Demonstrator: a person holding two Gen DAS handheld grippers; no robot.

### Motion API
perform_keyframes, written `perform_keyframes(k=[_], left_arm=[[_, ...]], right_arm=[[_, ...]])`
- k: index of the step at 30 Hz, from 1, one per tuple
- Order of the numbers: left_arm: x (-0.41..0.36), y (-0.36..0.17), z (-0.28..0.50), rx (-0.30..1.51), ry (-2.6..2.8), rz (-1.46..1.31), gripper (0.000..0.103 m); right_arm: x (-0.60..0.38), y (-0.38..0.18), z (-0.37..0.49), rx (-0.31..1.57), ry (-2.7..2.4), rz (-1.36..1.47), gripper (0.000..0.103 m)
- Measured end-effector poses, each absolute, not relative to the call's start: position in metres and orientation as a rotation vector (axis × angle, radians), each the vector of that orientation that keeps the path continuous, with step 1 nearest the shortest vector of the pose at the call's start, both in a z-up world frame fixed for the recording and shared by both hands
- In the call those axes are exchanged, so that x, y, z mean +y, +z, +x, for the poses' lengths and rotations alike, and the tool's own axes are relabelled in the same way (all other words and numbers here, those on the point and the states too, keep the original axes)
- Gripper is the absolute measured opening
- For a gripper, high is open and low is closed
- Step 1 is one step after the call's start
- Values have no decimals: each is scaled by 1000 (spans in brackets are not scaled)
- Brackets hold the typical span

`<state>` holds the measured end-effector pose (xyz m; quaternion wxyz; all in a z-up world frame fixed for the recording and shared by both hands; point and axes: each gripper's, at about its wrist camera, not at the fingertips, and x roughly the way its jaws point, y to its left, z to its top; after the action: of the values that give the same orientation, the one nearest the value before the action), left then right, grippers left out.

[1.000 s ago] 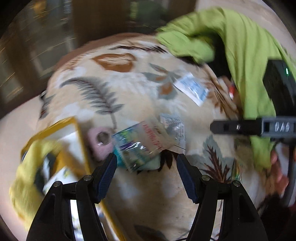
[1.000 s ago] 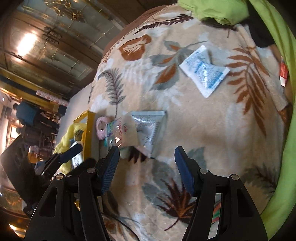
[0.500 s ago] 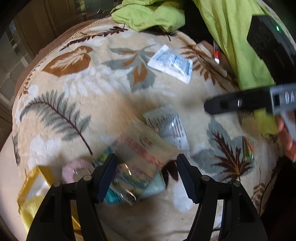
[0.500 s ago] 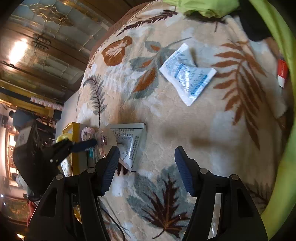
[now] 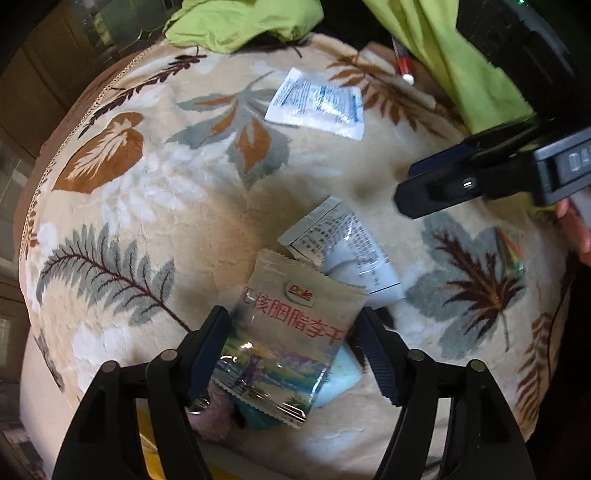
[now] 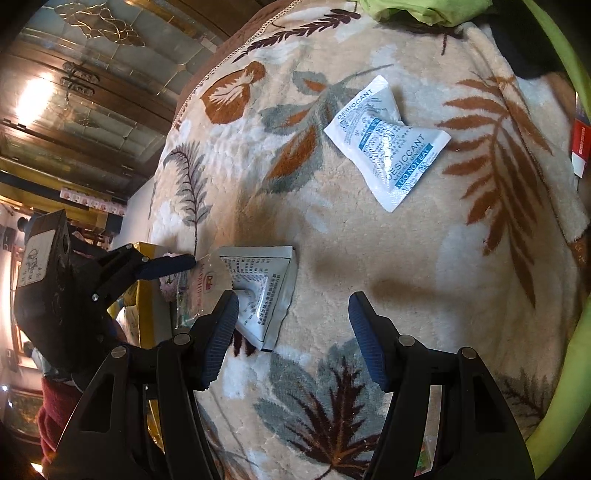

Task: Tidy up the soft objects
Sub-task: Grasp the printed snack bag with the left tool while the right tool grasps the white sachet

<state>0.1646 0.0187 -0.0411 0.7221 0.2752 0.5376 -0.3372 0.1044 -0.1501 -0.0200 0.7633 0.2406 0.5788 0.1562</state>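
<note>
A Dole snack packet (image 5: pixel 288 332) lies on the leaf-patterned blanket (image 5: pixel 147 206), partly over a silver triangular pouch (image 5: pixel 343 247). My left gripper (image 5: pixel 293 347) is open, its jaws on either side of the packet, not closed on it. A white desiccant sachet (image 5: pixel 317 103) lies farther back. My right gripper (image 6: pixel 293 336) is open and empty above the blanket, with the silver pouch (image 6: pixel 262 291) by its left finger and the desiccant sachet (image 6: pixel 388 144) ahead. The right gripper also shows in the left wrist view (image 5: pixel 436 188). The left gripper also shows in the right wrist view (image 6: pixel 166 266).
A pink fuzzy item (image 5: pixel 214 417) and a light blue item (image 5: pixel 340 376) lie under the packet. A yellow box (image 6: pixel 142 295) sits at the blanket's left edge. Green cloth (image 5: pixel 243 18) is heaped at the back and right. A red-white tube (image 6: pixel 580 144) lies far right.
My left gripper has moved forward and down so the Dole packet now sits between its open jaws. My right gripper has shifted closer to the blanket. The desiccant sachet has not moved.
</note>
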Motion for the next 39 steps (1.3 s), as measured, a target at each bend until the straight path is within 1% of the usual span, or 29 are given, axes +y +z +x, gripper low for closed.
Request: perform_keyframes(k=[7,9,15,20,26,32,37,38,39], left_arm=[[12,-50,173,1186,-737,613,74],[15,-53,179,1211,-723,548,73],[25,-49,174,1178,-684,464,66],[32,-30,167,1131,-676,376,65],[43,-27,148,1166,-482,347,65],[68,-3,110,1119,-354,196,65],[75,1,81,1090,-278,118,65],[76,-1,77,1095,-285,94,65],[78,-3,72,1099,-291,61,65]], right_arm=[[-146,-19,105,1263,343,519,63],[-141,-20,107,1267,346,515,63],[-127,-17,109,1269,358,515,63],[-127,-16,110,1262,343,520,63],[-119,-17,114,1262,329,540,63],[-100,-21,119,1276,261,508,63],[-84,-32,129,1316,163,450,63],[-82,-35,131,1323,143,447,64],[-80,-35,132,1318,130,444,67]])
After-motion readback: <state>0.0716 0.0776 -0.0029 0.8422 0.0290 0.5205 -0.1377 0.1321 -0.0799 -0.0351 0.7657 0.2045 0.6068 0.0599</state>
